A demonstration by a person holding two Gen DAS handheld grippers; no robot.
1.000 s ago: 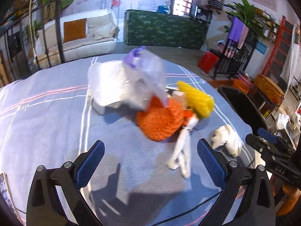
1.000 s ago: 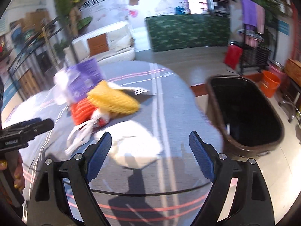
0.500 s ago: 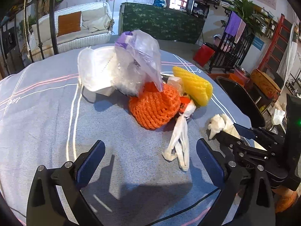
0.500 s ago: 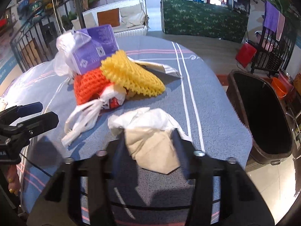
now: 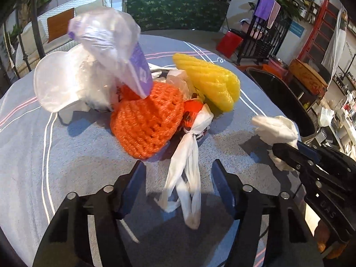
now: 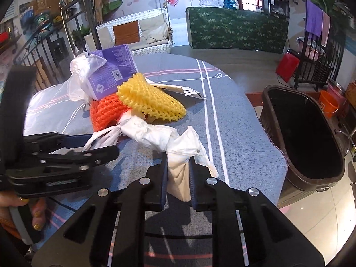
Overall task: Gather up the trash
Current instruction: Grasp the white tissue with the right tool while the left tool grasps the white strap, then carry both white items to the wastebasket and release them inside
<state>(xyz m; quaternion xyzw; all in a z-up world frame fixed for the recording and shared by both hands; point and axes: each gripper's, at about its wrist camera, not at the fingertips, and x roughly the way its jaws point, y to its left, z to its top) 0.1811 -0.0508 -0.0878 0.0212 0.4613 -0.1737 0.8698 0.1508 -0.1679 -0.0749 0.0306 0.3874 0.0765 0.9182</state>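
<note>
In the right wrist view we see our right gripper [image 6: 178,169] at the lower middle of the frame. Its jaws have just been closing, and now they pinch a crumpled white tissue [image 6: 178,146] between the blue pads. The tissue rises above the fingertips and spreads toward the middle of the frame, over the grey-blue striped tablecloth [image 6: 233,115].

In the left wrist view our left gripper [image 5: 179,173] is at the lower middle. Its jaws have just been closing too, but they are half spread, and the pads do not press on anything. Between them lie the twisted white handles of a plastic bag [image 5: 187,173], which run up toward the pile of trash.

The pile is in the middle of this frame. It has an orange foam net [image 5: 146,122], a yellow foam net [image 5: 209,82] to the right of it, a purple carton [image 5: 139,75] wrapped in clear plastic at the upper left, and a white plastic lid [image 5: 57,84] at the left. The nets touch each other.

A dark trash bin [image 6: 307,138] stands at the right side of the right wrist view, just beside the table edge, and it looks empty. At the lower left of that frame a hand [image 6: 33,213] holds the left gripper.
</note>
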